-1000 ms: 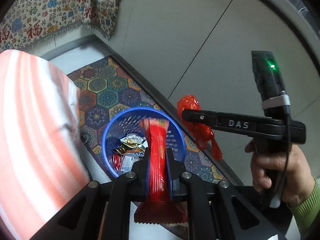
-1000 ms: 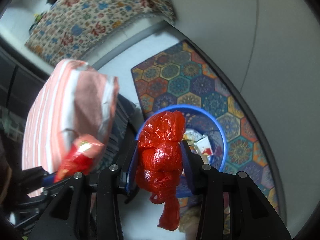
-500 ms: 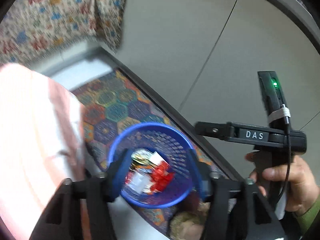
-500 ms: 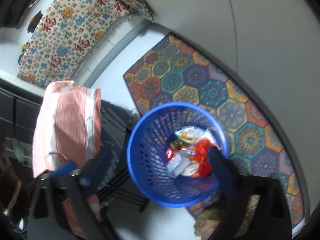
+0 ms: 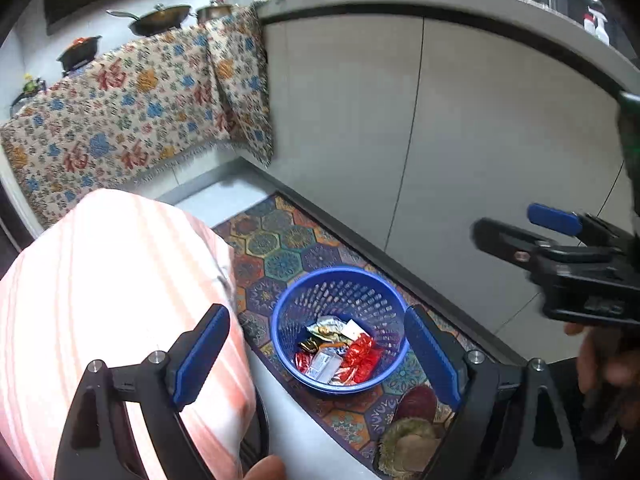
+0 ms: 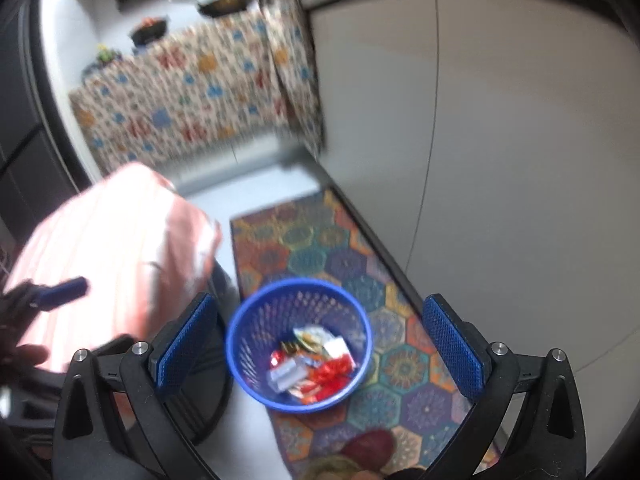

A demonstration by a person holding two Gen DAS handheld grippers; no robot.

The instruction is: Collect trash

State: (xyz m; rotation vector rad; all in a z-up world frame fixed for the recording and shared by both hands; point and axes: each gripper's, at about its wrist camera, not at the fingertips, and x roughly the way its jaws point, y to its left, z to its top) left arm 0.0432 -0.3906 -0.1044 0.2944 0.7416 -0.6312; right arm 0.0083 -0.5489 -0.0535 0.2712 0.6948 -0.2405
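The trash (image 5: 340,354) — crumpled red plastic, silvery and white wrappers — lies in a heap at the bottom of a blue perforated basket (image 5: 339,292), which stands on a hexagon-patterned mat (image 5: 280,248) on the floor, just beside the foot of a grey cabinet front (image 5: 480,140). Above the basket, the left gripper (image 5: 316,354) has its fingers spread wide, having just been opening, with nothing between them; the basket shows through the gap. The right gripper (image 6: 318,344) likewise has its fingers as far apart as they go and empty, framing the same basket from above, though that view is smeared by motion. In the left view the right gripper appears at the right edge, held in a hand (image 5: 608,364). To the left of the basket sits a pink-and-white striped cushion (image 5: 112,280) — perhaps on a stool. Farther back, a patterned cloth (image 5: 132,112) hangs down, with pans (image 5: 160,18) above it.
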